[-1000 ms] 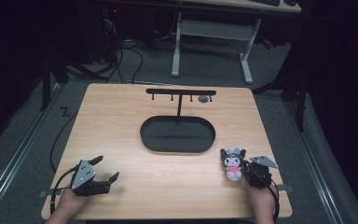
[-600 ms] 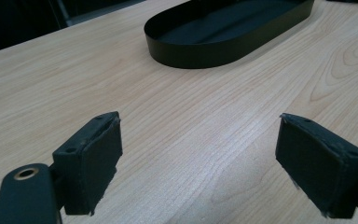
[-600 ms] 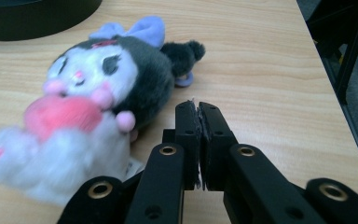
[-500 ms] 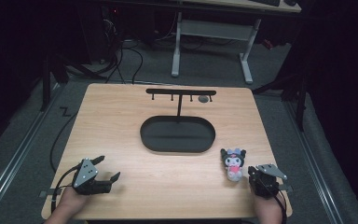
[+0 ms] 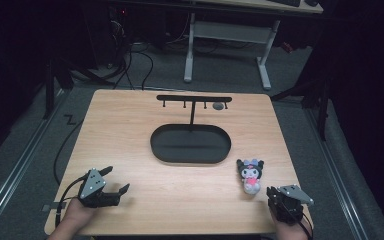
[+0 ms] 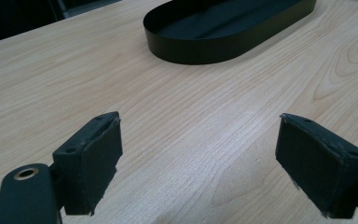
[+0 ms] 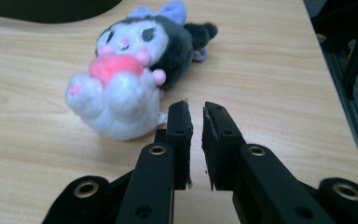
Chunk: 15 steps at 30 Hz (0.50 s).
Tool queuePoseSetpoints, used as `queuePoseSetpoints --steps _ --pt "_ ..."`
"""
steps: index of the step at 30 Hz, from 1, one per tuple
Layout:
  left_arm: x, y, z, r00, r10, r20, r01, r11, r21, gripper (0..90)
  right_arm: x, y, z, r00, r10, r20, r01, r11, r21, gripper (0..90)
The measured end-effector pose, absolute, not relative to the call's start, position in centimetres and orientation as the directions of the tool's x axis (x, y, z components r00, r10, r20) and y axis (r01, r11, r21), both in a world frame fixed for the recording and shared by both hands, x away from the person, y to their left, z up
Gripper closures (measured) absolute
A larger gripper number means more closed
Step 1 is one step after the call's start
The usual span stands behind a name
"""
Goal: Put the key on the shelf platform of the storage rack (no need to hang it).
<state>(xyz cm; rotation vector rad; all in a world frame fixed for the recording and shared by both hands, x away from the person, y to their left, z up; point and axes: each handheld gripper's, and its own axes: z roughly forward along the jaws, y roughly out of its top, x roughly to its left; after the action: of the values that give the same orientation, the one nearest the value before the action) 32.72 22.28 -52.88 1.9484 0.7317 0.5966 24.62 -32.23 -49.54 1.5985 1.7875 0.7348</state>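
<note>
In the high view, the plush toy (image 5: 250, 175) lay on the counter (image 5: 130, 140) just ahead of the right gripper (image 5: 282, 199) and slightly to its left, apart from it. The left gripper (image 5: 114, 184) rested well apart from the toy, its fingers spread wide. A black oval tray (image 5: 190, 144) sat ahead of both.

In the left gripper view, the wide fingers (image 6: 91, 158) framed bare counter, with the tray beyond.

In the right gripper view, the fingers (image 7: 179, 135) stood nearly closed, holding nothing; the toy lay just left of their tips.
</note>
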Motion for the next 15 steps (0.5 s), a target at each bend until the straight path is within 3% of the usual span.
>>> queuePoseSetpoints --steps 15 --pt "32.6 22.3 -52.9 0.702 0.704 0.111 0.242 -0.382 0.892 15.5 24.2 -30.2 -49.5 -0.144 0.984 -0.106 0.759 0.179 0.626 62.1"
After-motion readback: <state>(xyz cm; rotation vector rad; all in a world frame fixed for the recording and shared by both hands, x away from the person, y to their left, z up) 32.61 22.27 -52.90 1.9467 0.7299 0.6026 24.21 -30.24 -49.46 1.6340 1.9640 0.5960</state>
